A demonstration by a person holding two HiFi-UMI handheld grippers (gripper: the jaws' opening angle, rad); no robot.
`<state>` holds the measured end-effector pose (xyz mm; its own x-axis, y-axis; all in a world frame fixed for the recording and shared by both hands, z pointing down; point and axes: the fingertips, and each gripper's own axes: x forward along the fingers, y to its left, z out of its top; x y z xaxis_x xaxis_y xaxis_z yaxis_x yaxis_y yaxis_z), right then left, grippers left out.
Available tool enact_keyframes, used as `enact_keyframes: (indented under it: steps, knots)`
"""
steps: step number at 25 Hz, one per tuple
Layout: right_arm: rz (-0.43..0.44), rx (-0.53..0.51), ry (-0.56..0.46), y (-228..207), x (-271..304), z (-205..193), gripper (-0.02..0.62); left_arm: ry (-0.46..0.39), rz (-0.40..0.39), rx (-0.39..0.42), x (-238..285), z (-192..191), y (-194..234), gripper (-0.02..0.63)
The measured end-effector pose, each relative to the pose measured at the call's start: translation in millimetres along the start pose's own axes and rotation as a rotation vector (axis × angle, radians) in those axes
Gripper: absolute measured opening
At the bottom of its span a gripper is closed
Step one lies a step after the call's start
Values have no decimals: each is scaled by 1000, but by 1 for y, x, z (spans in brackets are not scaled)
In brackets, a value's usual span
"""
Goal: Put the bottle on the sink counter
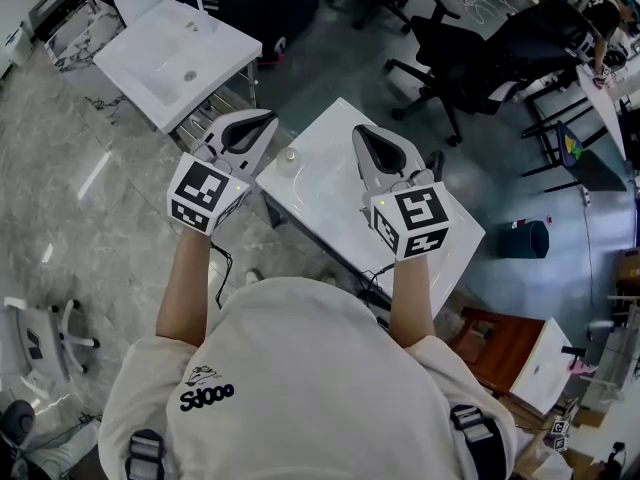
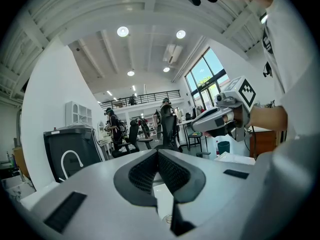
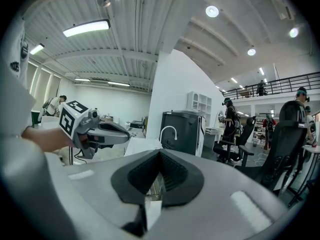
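We hold both tongs shut, empty, at frame centre: left gripper [image 1: 262, 120], right gripper [image 1: 362, 136]. Risk: unopened jaws knock small clear bottle [image 1: 290, 155] over, never reaching sink counter [image 1: 132, 70], upper left

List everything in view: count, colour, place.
sink counter: one, white, straight ahead below both grippers
small clear item: one, see-through, on that counter near its left edge; possibly the bottle seen from above
second sink unit: one, white, far left
office chairs: several, black, far right
bin: one, dark blue, on the floor at right
cabinet: one, brown wood, lower right
left gripper: one, white with black jaws, shut and empty, at the counter's left edge
right gripper: one, white with black jaws, shut and empty, over the counter
sweatshirt: one, white, on the person, bottom centre
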<state>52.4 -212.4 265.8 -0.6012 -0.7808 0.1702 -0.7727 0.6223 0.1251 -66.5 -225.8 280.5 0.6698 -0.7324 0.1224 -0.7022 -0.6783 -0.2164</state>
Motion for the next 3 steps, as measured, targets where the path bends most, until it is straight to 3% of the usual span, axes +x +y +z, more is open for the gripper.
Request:
enact_keyframes:
  steps: [3]
  knots:
    - [2, 1, 2, 1, 1, -2, 9, 3, -2, -2, -1, -2, 0, 6]
